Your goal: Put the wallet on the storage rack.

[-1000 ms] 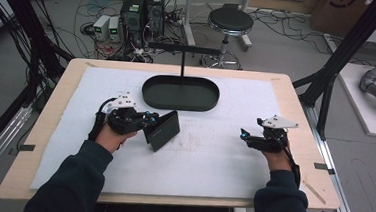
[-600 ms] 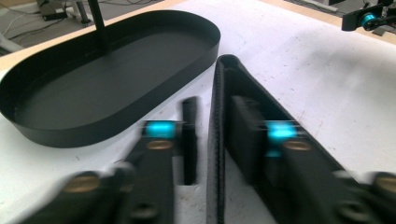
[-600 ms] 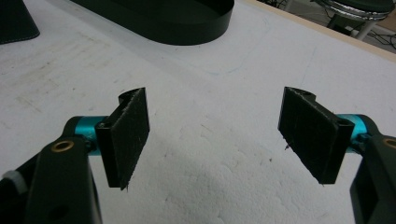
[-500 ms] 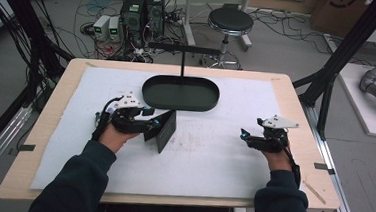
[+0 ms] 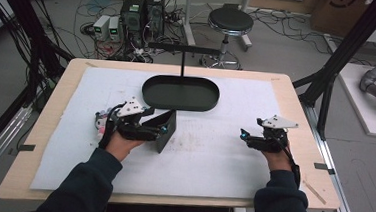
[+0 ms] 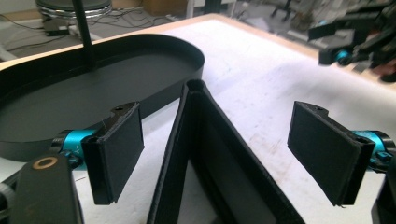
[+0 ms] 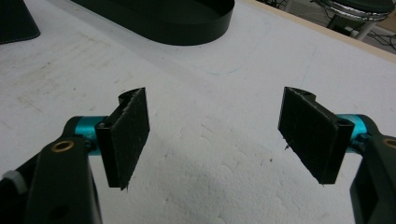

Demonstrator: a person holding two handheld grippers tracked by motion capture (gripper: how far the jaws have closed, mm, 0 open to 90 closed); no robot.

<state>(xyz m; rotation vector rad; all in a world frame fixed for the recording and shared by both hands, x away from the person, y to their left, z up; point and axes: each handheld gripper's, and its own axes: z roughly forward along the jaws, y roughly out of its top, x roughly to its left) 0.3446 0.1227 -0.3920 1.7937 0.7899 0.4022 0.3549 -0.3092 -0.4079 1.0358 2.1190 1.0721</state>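
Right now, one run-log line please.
left gripper: jaws just opened, wallet between, unpressed | right gripper: open, nothing held | tray: behind wallet

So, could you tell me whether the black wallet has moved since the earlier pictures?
Yes. The black wallet now stands on edge nearer the oval tray, between the left gripper's just-opened jaws.

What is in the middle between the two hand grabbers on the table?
Mostly bare white table cover in the high view. The black folded case stands between the left gripper jaws, far from the right gripper.
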